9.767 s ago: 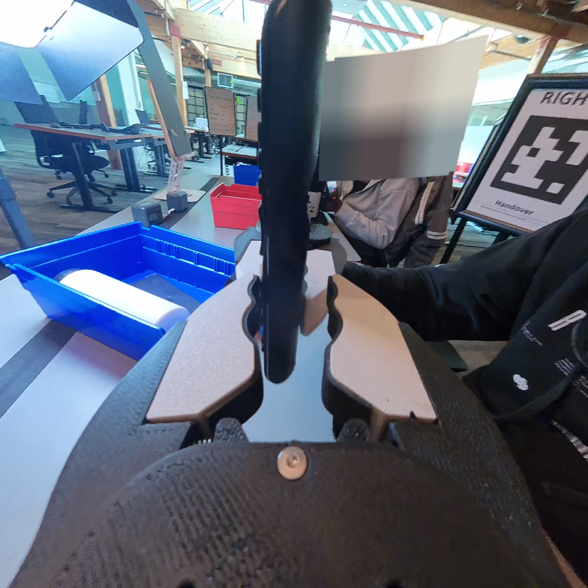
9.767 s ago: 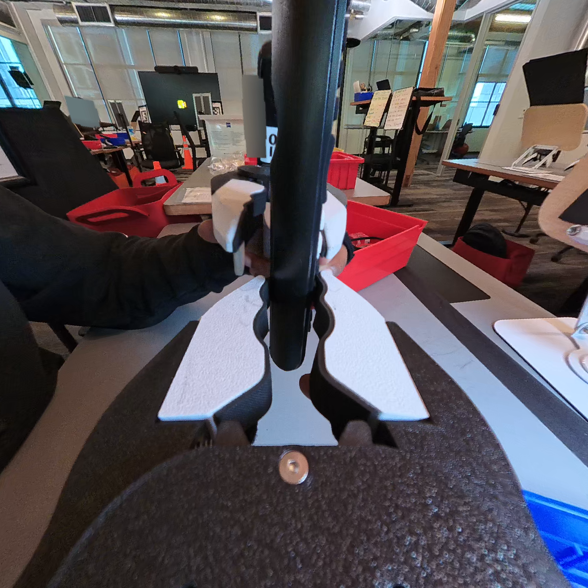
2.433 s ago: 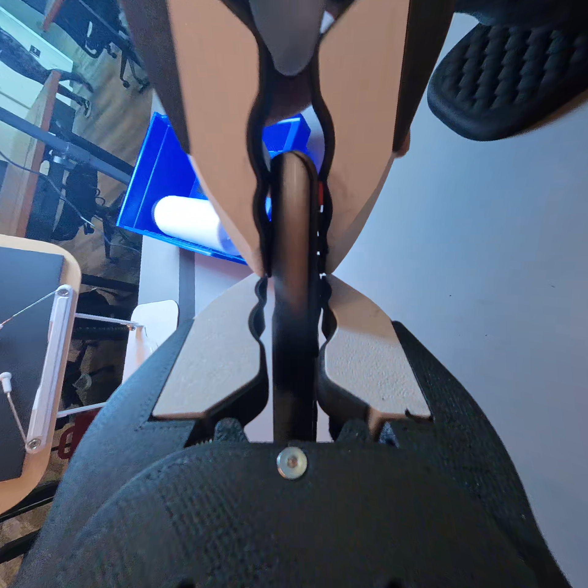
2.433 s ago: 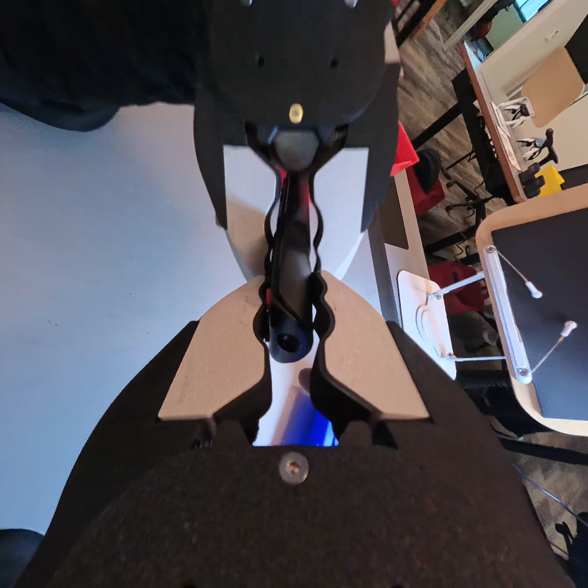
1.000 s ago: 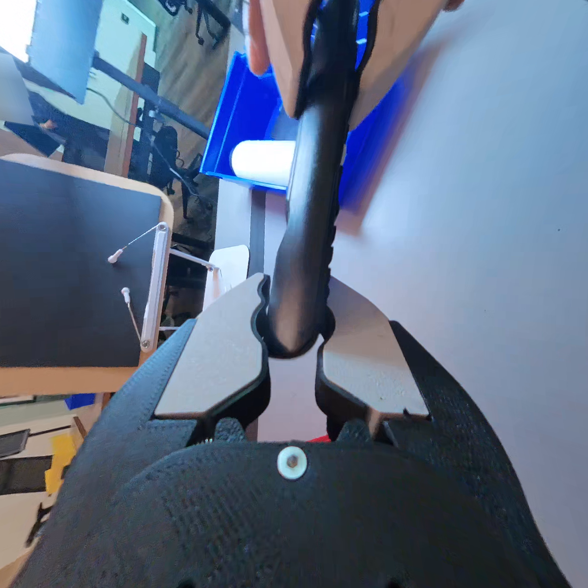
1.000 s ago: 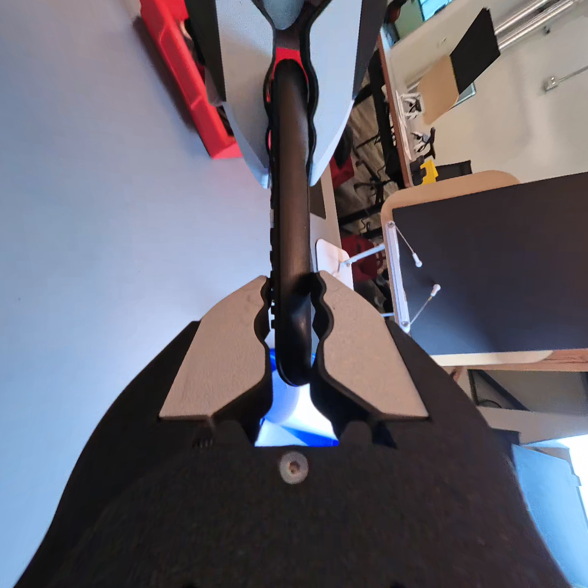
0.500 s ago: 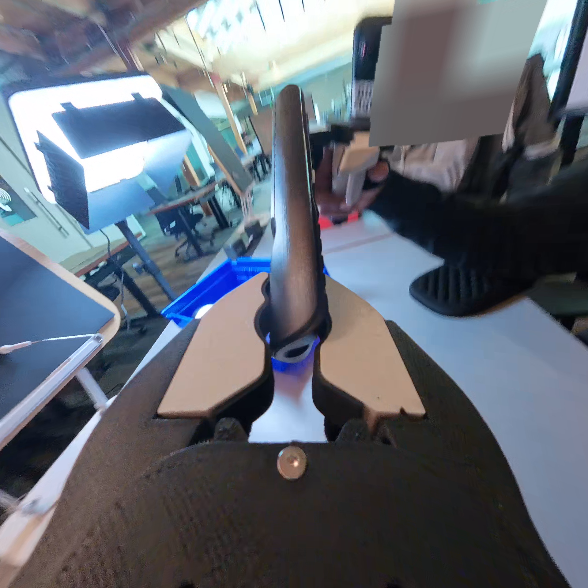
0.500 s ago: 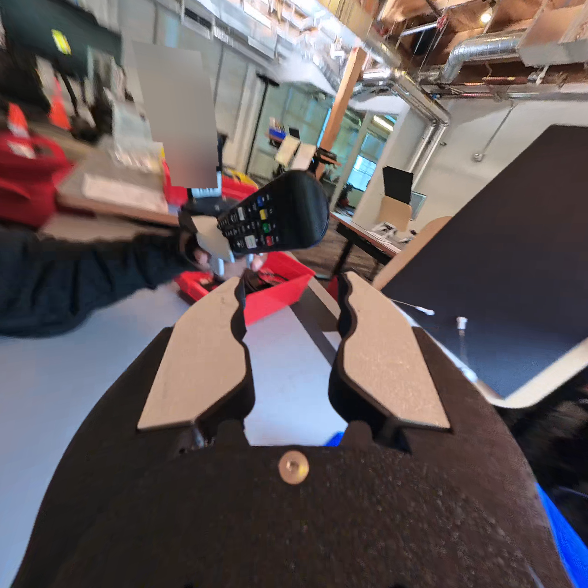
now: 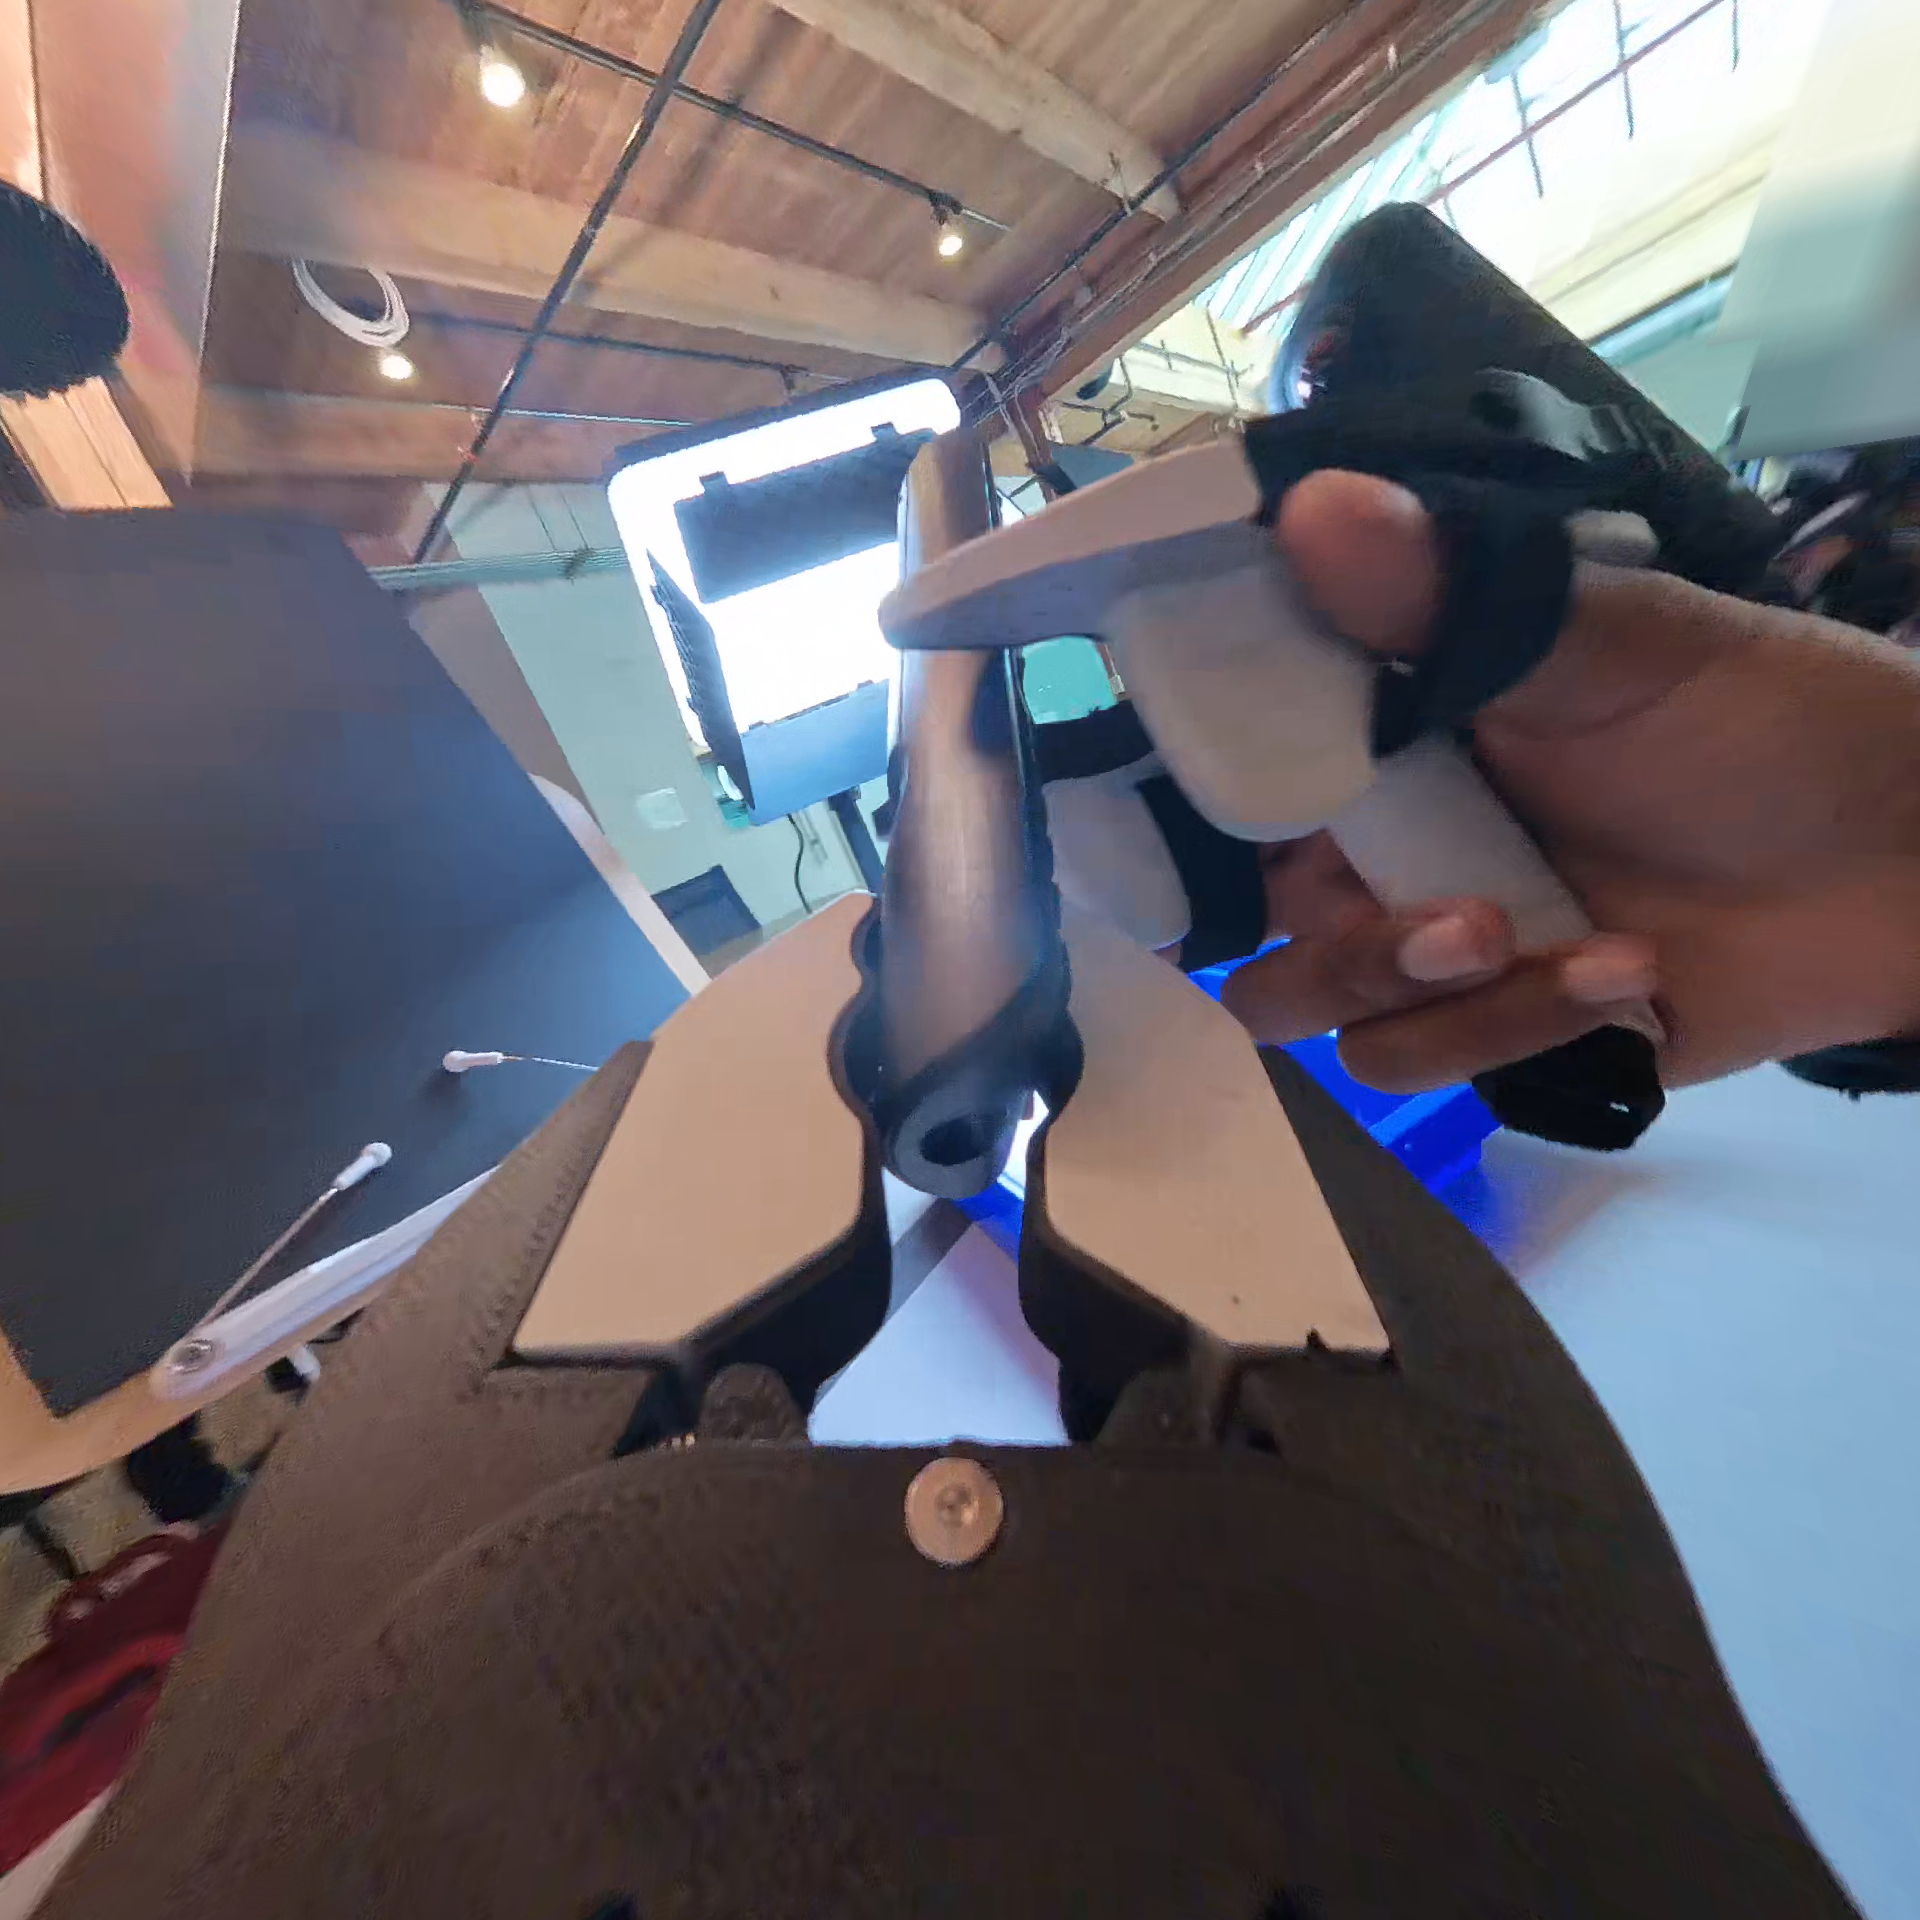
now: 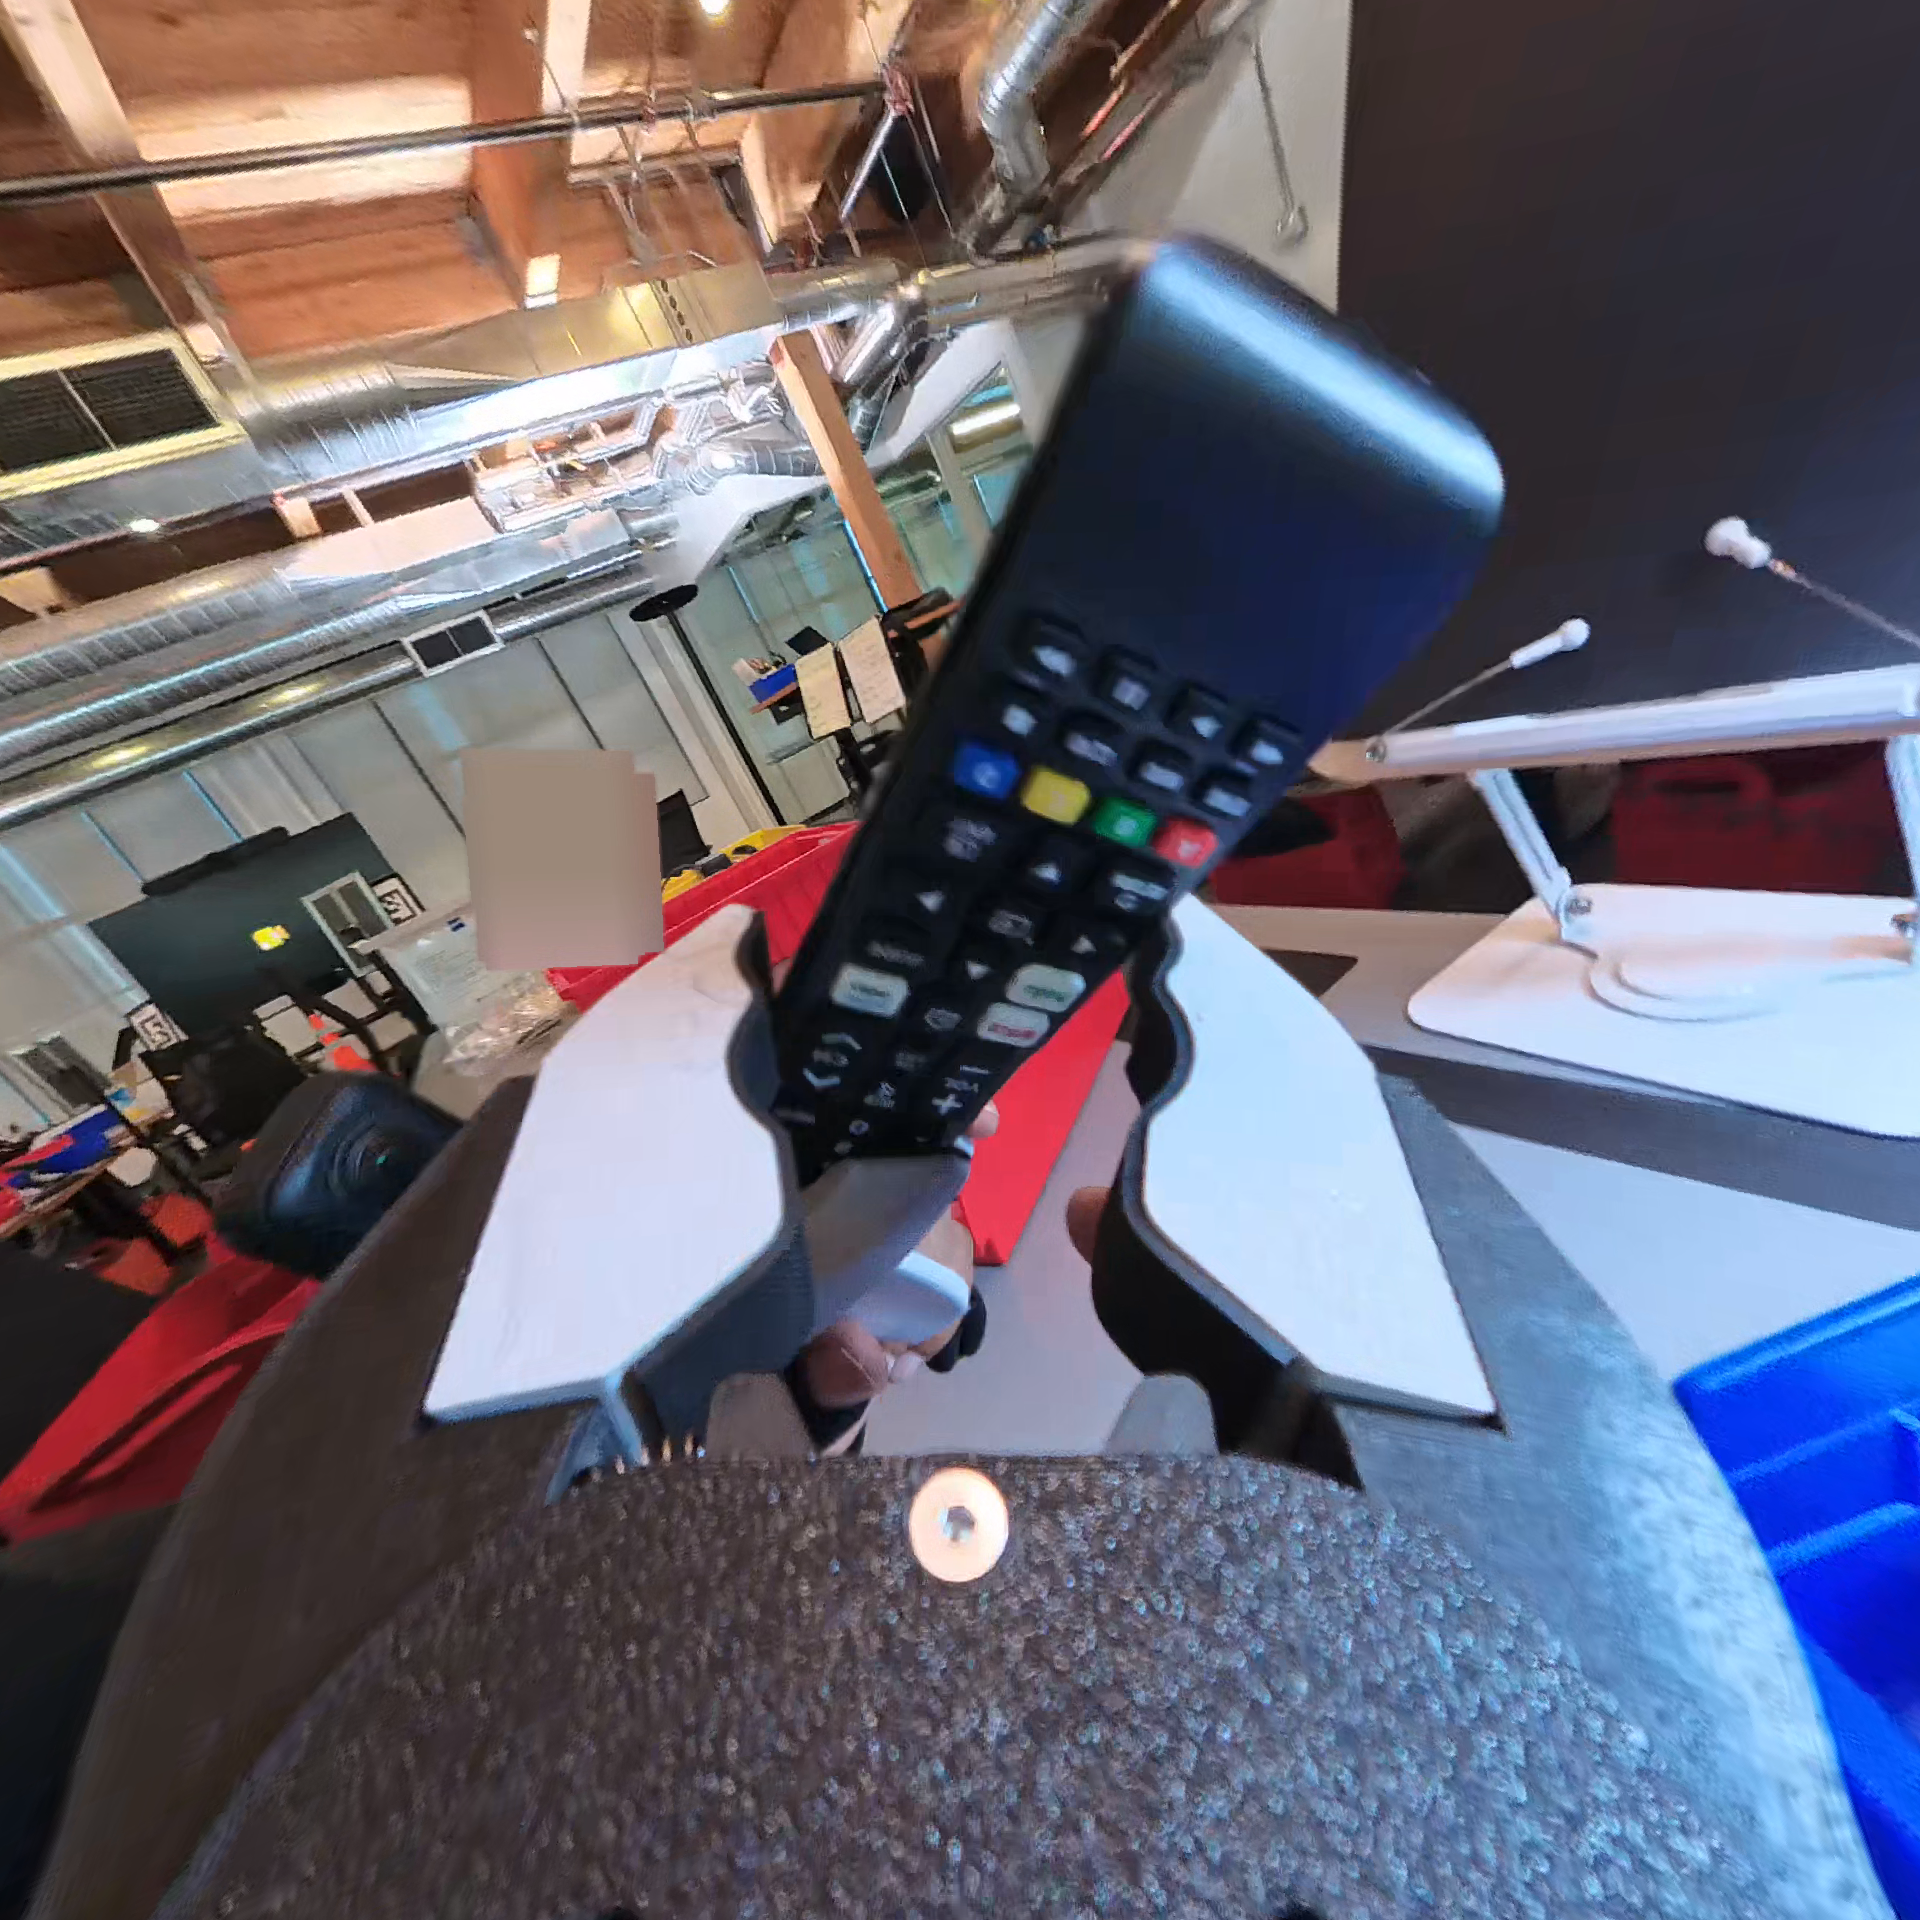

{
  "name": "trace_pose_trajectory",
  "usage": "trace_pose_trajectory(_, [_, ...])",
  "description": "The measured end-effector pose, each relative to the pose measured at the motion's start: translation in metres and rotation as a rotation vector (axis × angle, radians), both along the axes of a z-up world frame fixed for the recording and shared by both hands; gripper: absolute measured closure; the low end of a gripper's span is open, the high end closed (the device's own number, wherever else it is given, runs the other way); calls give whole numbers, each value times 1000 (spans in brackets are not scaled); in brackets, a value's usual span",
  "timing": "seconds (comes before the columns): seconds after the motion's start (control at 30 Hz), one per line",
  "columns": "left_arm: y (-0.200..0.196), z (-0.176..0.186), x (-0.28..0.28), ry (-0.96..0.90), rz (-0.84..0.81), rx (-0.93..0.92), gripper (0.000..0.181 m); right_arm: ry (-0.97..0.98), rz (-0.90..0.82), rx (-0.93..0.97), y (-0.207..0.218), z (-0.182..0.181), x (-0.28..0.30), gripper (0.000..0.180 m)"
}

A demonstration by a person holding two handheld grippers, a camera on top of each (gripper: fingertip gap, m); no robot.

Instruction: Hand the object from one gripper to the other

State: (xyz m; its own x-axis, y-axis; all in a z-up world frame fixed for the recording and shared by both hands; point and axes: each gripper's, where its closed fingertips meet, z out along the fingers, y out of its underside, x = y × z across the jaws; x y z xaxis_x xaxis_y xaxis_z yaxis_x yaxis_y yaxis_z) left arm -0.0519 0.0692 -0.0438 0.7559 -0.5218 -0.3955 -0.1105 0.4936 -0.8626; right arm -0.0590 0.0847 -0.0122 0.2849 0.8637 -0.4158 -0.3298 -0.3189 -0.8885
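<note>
The object is a black remote control (image 9: 956,831). My left gripper (image 9: 961,935) is shut on its lower end and holds it upright in the air, tilted back. In the right wrist view the remote's button face (image 10: 1195,582) points at the camera. My right gripper (image 10: 956,935) is open, its jaws on either side of the remote's lower half, with a small gap on the right. In the left wrist view the right gripper (image 9: 977,717) comes in from the right, held by a gloved hand (image 9: 1610,810). The left gripper (image 10: 894,1174) shows below the remote.
A blue bin (image 9: 1434,1132) stands on the white table (image 9: 1714,1351) behind the grippers; it also shows in the right wrist view (image 10: 1818,1455). A red bin (image 10: 748,883) lies beyond. A black panel on a white stand (image 10: 1662,997) is at the right, and in the left wrist view (image 9: 260,831). The tips of both grippers are at nearly the same place.
One second ago both grippers held the remote. The right one then let go and drew back; now it has come in again, open, with its jaws around the remote. Both views have tilted up.
</note>
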Motion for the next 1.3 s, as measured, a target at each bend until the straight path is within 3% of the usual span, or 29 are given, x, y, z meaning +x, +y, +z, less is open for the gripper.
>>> trace_pose_trajectory(0.13, [5, -11, 6, 67, 8, -18, 154, 13, 129, -65, 5, -6, 5, 121])
trace_pose_trajectory(0.2, [5, -15, 10, 74, -76, -128, 148, -27, 107, -1, 8, 2, 14, 122])
trace_pose_trajectory(0.3, [-1, 4, -4, -7, -123, -130, 143, -130, 46, 66, 20, 18, 43, 129])
trace_pose_trajectory(0.4, [-3, 16, -23, -38, -123, -154, 145, -300, -50, 10, 60, 13, 78, 129])
trace_pose_trajectory(0.53, [-12, 10, -39, -40, -148, -232, 147, -573, -244, -189, 138, -37, 132, 129])
trace_pose_trajectory(0.7, [-47, -23, -48, 52, -198, -341, 149, -756, -386, -462, 187, -98, 180, 129])
trace_pose_trajectory(0.83, [-80, -48, -64, 124, -202, -394, 150, -866, -444, -620, 196, -128, 192, 129])
trace_pose_trajectory(1.0, [-110, -61, -88, 56, -196, -443, 152, -975, -514, -776, 201, -167, 201, 129])
trace_pose_trajectory(1.3, [-126, -73, -148, 18, -13, -359, 152, -1075, -529, -925, 214, -221, 195, 129])
